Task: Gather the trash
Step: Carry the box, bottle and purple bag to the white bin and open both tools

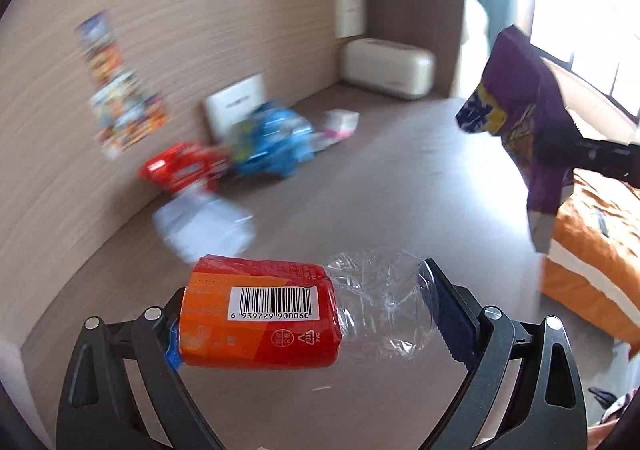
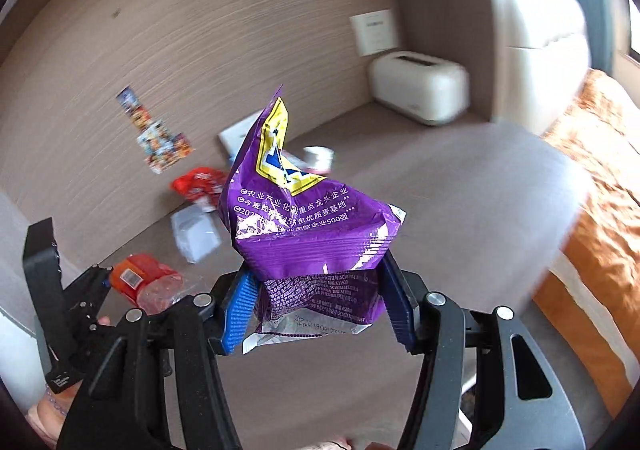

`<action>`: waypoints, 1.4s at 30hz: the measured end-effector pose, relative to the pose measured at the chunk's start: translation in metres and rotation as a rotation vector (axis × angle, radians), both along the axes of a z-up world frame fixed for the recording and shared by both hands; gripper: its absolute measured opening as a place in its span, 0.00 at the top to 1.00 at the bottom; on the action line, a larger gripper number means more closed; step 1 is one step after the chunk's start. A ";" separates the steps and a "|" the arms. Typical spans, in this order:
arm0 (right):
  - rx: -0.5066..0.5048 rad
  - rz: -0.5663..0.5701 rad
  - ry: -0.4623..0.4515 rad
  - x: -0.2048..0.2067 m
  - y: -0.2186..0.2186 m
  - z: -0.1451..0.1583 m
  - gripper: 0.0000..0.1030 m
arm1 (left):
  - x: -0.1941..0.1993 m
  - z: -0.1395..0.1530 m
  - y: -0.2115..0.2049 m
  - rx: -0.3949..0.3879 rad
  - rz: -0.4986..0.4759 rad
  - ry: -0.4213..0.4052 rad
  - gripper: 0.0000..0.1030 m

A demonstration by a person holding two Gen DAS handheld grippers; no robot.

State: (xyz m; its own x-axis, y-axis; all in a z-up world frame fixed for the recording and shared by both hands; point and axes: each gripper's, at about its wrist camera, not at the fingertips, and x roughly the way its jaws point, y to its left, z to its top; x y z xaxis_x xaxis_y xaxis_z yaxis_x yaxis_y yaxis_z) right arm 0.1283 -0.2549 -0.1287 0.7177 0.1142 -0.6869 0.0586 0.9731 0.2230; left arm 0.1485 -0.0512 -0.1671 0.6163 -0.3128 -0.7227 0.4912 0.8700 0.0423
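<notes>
Left claw (image 1: 316, 314) clamped sideways on crushed clear plastic bottle (image 1: 312, 314) with orange-red label; right claw (image 2: 320, 298) pinching crinkled purple foil snack bag (image 2: 304, 226). Both held above grey table (image 1: 360, 186), beyond them blurred red wrapper (image 1: 180, 170), blue wrapper (image 1: 276, 146), cream toaster (image 2: 420, 86).

Black linkage arms, silver pivot screws; blue ribbed pads (image 2: 240, 310); possibly bare skin.
</notes>
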 end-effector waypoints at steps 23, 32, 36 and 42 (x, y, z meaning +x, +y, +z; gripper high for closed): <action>0.059 -0.475 0.137 -0.185 -0.207 -0.064 0.43 | -0.139 -0.078 -0.300 -0.021 -0.617 0.154 0.10; 0.094 -0.557 0.269 -0.193 -0.275 -0.166 0.43 | -0.147 -0.199 -0.376 0.033 -0.706 0.290 0.10; 0.054 -0.550 0.357 -0.181 -0.300 -0.233 0.43 | -0.144 -0.270 -0.400 0.083 -0.726 0.342 0.10; 0.097 -0.531 0.431 -0.166 -0.323 -0.321 0.43 | -0.149 -0.367 -0.427 0.163 -0.779 0.392 0.10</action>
